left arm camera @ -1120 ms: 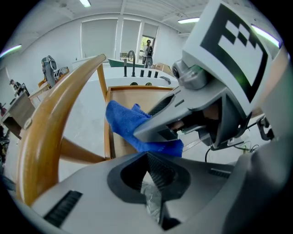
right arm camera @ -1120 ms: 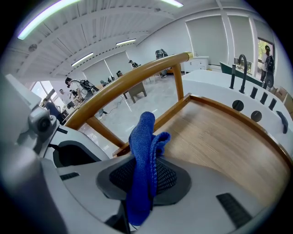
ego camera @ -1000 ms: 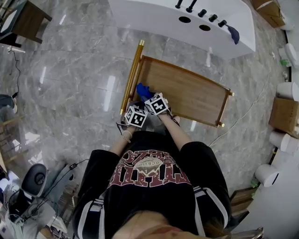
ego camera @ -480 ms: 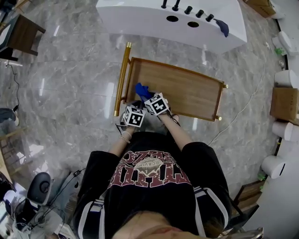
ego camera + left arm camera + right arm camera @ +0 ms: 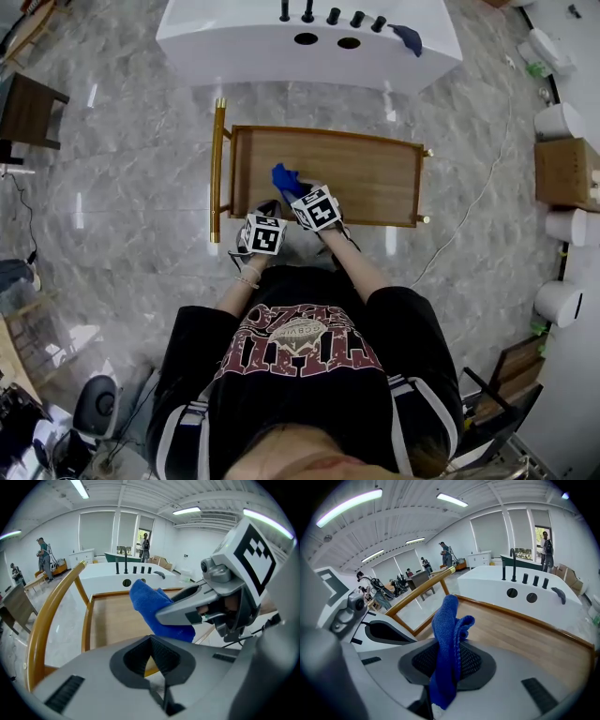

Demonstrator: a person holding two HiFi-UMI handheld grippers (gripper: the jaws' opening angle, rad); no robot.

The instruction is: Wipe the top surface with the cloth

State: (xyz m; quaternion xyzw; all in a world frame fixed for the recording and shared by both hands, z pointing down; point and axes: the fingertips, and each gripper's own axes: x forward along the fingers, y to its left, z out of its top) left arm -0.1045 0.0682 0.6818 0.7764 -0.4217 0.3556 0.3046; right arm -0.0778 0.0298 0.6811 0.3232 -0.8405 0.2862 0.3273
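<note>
At the left end of the wooden top (image 5: 366,178), a gold handle (image 5: 218,169) runs near to far. Just right of it, at the top's near edge, hovers the left gripper (image 5: 268,212). The head view shows little more than its marker cube from above. Its own view shows the two jaws pressed together with nothing held, only a small notch between them through which wood shows.

Just beside it on the right, the right gripper (image 5: 298,194) reaches a little farther over the top. From the head view, the blue cloth (image 5: 285,178) sits at its tip, over the near-left part of the top. The right gripper view makes the grip plain: the jaws are clamped on the cloth's middle, one folded end sticks up and away, and a short tail hangs toward the camera. The left gripper view gives the side of it, the cloth bunched ahead of the right gripper's fingers with wood behind it. No view settles whether the cloth touches the top.

The wood runs right to a low rail (image 5: 419,183). Past the far edge stands a white tub (image 5: 234,42) with black taps, and a dark rag (image 5: 408,37) lies on its right end. Only the gripper views show people (image 5: 44,557) standing in the far room.
</note>
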